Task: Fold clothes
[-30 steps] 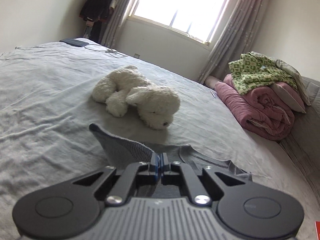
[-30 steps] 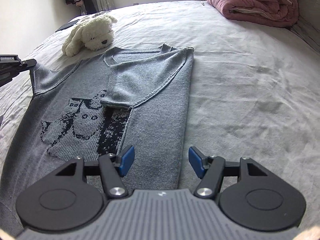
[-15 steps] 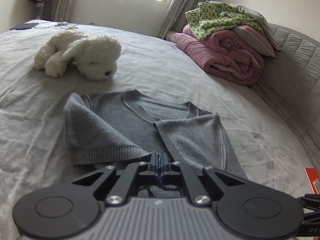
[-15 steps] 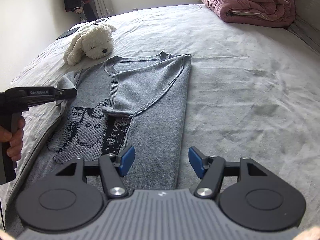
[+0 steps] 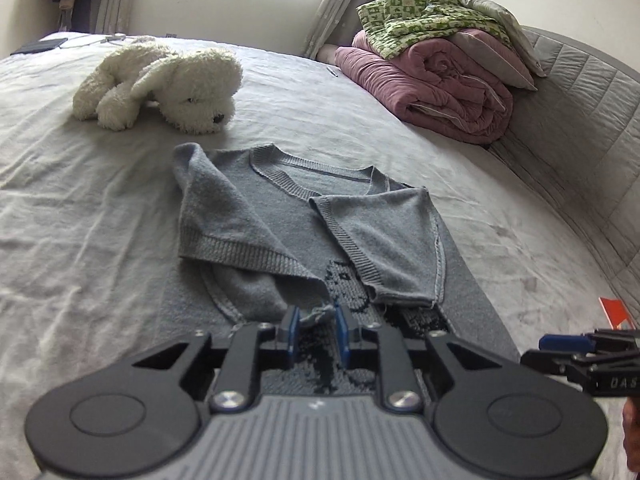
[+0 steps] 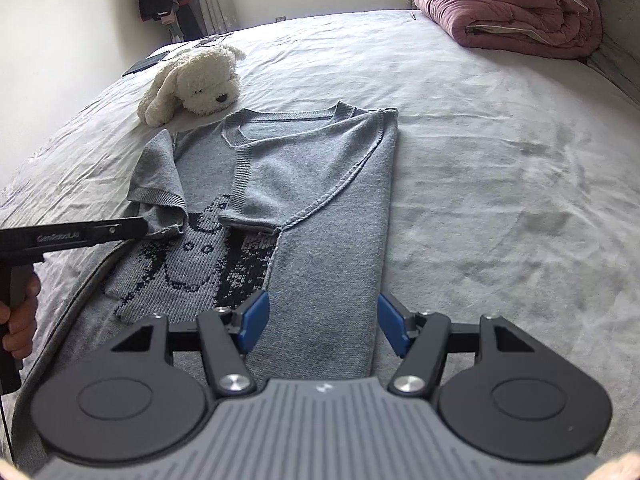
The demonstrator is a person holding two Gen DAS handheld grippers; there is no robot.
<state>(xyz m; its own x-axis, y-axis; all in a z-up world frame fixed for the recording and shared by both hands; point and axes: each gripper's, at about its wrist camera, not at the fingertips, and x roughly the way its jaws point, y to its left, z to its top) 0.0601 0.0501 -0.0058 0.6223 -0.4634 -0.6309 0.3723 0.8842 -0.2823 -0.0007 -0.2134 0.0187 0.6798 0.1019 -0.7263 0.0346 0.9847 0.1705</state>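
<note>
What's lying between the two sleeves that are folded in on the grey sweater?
Between the folded sleeves of the sweater, only its own front shows: plain grey knit below the neckline and the dark knitted cartoon figures. The right wrist view shows it best.

From my left wrist camera, the grey knitted sweater runs under the housing, so I can't see its hem. The right tongs are cut off at the frame edge. The dark knitted picture is partly covered by both folded sleeves. The small orange-red object is cropped, unidentifiable.
</note>
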